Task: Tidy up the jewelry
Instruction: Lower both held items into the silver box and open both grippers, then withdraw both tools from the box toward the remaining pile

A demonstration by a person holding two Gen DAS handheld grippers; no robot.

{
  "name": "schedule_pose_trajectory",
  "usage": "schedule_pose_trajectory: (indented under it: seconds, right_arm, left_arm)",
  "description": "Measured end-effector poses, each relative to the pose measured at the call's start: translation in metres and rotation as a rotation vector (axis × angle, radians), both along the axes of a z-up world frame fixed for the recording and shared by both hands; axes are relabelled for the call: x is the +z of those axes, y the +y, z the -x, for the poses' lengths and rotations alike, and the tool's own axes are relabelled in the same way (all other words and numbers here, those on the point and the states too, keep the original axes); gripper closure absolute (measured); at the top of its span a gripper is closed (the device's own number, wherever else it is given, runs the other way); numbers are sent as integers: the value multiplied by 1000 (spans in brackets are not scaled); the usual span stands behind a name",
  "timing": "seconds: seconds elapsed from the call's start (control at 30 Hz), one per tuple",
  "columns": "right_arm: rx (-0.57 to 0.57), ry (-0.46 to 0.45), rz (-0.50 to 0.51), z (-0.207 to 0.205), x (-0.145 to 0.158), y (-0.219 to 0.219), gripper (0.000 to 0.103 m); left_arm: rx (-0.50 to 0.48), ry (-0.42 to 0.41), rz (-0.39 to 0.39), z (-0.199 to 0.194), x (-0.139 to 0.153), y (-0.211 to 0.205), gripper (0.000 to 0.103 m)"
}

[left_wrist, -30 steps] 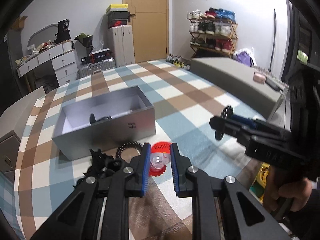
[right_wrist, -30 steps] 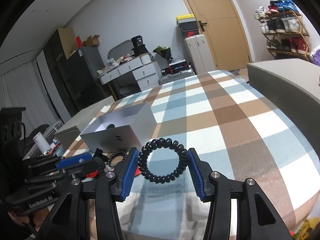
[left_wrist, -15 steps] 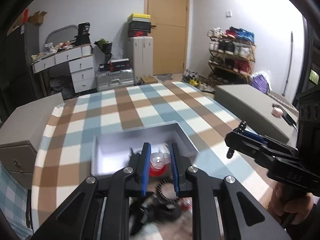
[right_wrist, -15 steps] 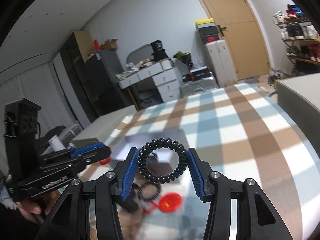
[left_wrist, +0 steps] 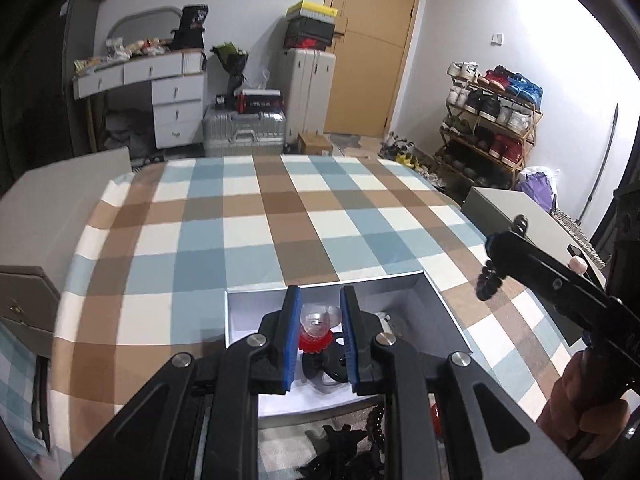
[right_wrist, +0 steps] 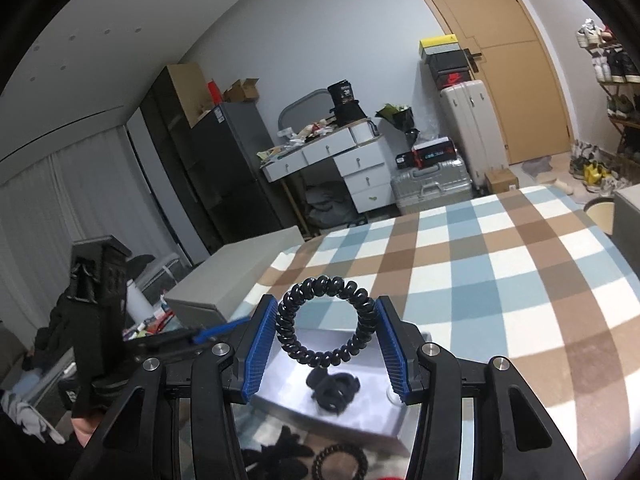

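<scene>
My left gripper [left_wrist: 319, 334] is shut on a small clear-and-red hair ornament [left_wrist: 315, 330] and hangs over the open grey box [left_wrist: 436, 300] on the checked tablecloth. Inside the box lie dark hair pieces [left_wrist: 334, 360]. My right gripper [right_wrist: 326, 330] is shut on a black spiral hair tie [right_wrist: 325, 322], held upright above the same box [right_wrist: 360, 412], where a black clip [right_wrist: 332, 390] rests. The right gripper also shows at the right of the left wrist view [left_wrist: 492, 268], beside the box.
In front of the box lie more black hair ties [right_wrist: 340, 462] and dark clips [left_wrist: 340, 452] on the cloth. A grey cabinet [left_wrist: 532, 216] stands off the table's right edge. A hand [left_wrist: 576, 408] holds the right tool. The checked cloth [left_wrist: 256, 220] stretches far behind the box.
Both grippers have travelled from beside the loose pile to over the box, each keeping its item. The box now lies directly beneath the left fingers instead of to the upper left.
</scene>
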State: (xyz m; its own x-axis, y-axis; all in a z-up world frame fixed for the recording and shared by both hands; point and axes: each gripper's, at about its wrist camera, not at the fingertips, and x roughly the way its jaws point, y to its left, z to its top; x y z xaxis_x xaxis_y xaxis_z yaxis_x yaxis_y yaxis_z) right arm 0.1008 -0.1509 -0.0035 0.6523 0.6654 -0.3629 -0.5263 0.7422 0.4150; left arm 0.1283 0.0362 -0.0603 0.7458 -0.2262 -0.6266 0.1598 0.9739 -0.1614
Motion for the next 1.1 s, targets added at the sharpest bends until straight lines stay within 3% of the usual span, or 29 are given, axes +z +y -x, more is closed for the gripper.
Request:
schedule_pose_trajectory:
  seconds: [0.37, 0.67, 0.83, 0.97, 1.03, 1.1]
  right_arm:
    - [42, 128, 98, -29, -35, 24, 53]
    - [46, 158, 121, -34, -45, 27, 53]
    - [36, 163, 102, -36, -44, 25, 38]
    - [27, 154, 84, -34, -39, 19, 35]
    - [15, 144, 75, -32, -35, 14, 35]
    - [6, 138, 71, -29, -32, 10, 33]
  left_arm:
    - [-42, 90, 63, -17, -18, -1, 89]
    - [-50, 118, 71, -25, -23, -1, 89]
    - [-44, 109, 75, -26, -21, 1, 88]
    - [-44, 124, 101, -26, -22, 5, 80]
    - [-47, 124, 102, -23, -21, 4, 72]
    - [-39, 115, 94, -20, -18, 4, 56]
